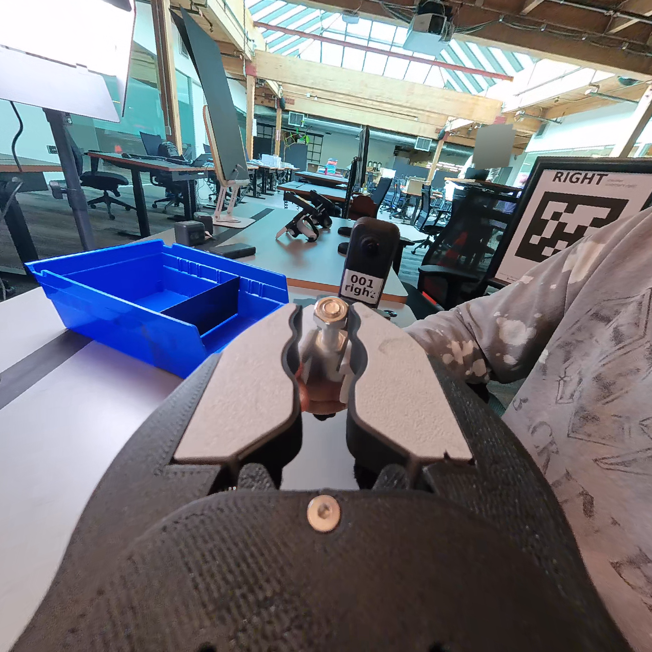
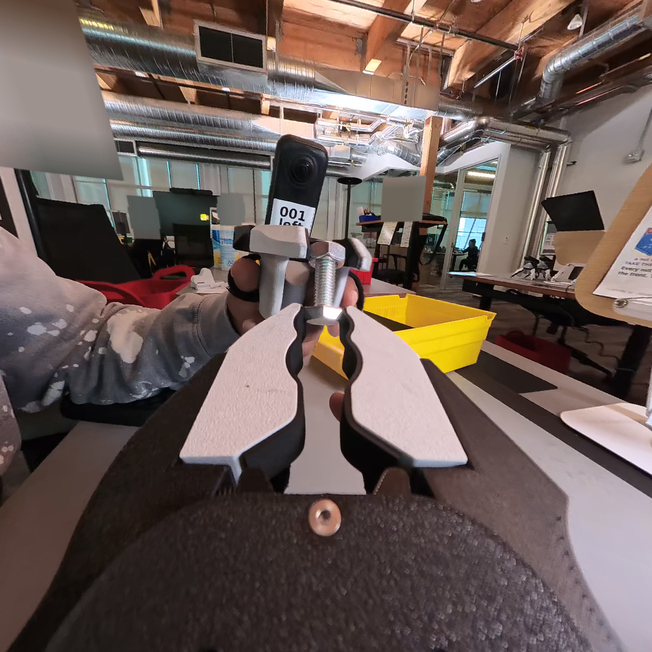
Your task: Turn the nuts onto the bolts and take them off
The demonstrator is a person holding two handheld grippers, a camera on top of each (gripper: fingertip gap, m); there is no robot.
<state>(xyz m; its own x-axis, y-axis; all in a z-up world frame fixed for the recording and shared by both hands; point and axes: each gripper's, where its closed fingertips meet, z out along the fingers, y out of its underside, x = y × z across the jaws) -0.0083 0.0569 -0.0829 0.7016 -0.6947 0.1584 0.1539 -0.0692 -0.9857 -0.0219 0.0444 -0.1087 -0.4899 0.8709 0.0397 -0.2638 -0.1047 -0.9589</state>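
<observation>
A silver bolt with a nut on it is held in the air between both grippers. My left gripper [image 1: 326,310] is shut on the hex nut [image 1: 330,314], and the bolt's end shows in the nut's middle. The threaded shaft [image 2: 323,282] runs from the nut [image 2: 328,255] down to the bolt head [image 2: 323,315]. My right gripper [image 2: 323,315] is shut on that head. In the left wrist view the right gripper's fingers [image 1: 344,363] show just beyond the nut. In the right wrist view the left gripper [image 2: 317,250] faces mine.
A blue bin [image 1: 141,310] with a dark divider stands on the grey table [image 1: 53,405] to the left. A yellow bin [image 2: 441,328] stands behind the bolt. A person's grey sleeve [image 1: 529,335] fills the right. A white stand base [image 2: 607,430] lies at the right edge. Only a small space, under 4 cm, lies between the two pairs of fingers.
</observation>
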